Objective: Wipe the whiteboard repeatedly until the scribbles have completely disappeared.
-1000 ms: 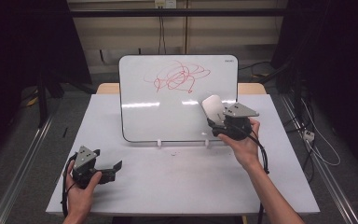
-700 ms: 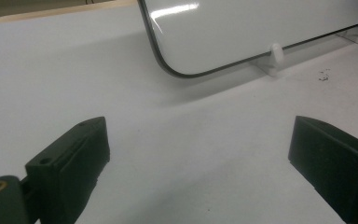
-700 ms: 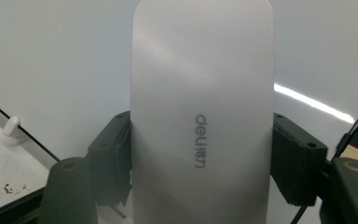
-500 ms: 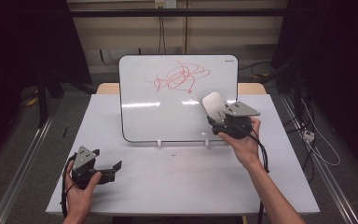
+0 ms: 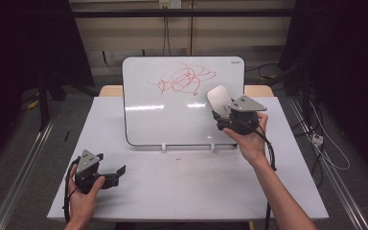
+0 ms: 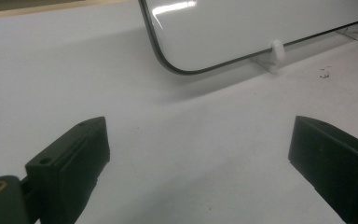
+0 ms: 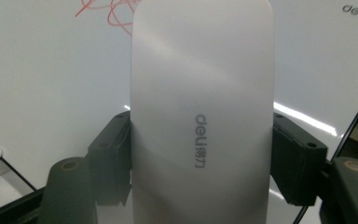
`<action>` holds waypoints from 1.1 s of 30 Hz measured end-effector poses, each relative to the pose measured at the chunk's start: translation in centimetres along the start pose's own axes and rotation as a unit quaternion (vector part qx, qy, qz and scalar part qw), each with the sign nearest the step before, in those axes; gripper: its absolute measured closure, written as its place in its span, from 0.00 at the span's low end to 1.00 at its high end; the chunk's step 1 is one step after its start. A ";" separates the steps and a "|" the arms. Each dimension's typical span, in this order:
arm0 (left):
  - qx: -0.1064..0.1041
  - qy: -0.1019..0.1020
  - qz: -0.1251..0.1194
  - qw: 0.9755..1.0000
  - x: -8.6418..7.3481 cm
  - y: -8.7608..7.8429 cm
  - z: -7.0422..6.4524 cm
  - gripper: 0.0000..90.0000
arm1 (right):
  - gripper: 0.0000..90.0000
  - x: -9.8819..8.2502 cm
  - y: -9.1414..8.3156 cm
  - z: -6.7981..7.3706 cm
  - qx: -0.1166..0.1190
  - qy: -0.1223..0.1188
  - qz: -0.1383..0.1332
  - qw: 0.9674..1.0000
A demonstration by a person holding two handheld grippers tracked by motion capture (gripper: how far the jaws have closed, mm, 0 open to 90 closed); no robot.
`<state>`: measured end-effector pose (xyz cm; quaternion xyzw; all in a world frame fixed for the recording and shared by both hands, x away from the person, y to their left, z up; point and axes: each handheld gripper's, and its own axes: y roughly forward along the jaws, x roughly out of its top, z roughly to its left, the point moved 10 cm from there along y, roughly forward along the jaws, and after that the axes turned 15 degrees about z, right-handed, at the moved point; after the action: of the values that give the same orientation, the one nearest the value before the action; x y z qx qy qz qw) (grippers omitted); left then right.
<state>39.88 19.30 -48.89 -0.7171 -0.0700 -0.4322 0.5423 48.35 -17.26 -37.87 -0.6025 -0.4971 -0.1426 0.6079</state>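
Note:
A white board (image 5: 172,115) stands tilted on the table, with a red scribble (image 5: 182,79) near its top. My right gripper (image 5: 219,114) is shut on a white oblong eraser (image 5: 219,98), held up against the board's right part just below and right of the scribble. In the right gripper view the eraser (image 7: 200,116) sits clamped between both black pads (image 7: 114,158), with the board (image 7: 51,93) behind it. Low over the table's front left, my left gripper (image 5: 117,172) stands open. Nothing lies between its fingers (image 6: 74,158), and the board's lower corner (image 6: 261,23) is ahead.
The board rests on small white clips (image 5: 163,147) on the white table (image 5: 182,187). A few dark crumbs (image 6: 325,71) lie in front of it. Dark curtains hang on both sides, and cables (image 5: 326,148) run over the floor at the right.
My right gripper has crept slightly up the board with the eraser, toward the scribble. The left gripper has stayed where it was.

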 end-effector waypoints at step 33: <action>-0.002 0.005 0.003 1.000 0.2 0.2 -0.2 0.06 | 0.35 6.0 1.8 -3.1 -0.072 -0.025 0.007 0.997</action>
<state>40.02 19.03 -48.91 -0.7164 -0.0638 -0.4342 0.5424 53.82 -16.99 -33.62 -0.6514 -0.4963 -0.1587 0.5515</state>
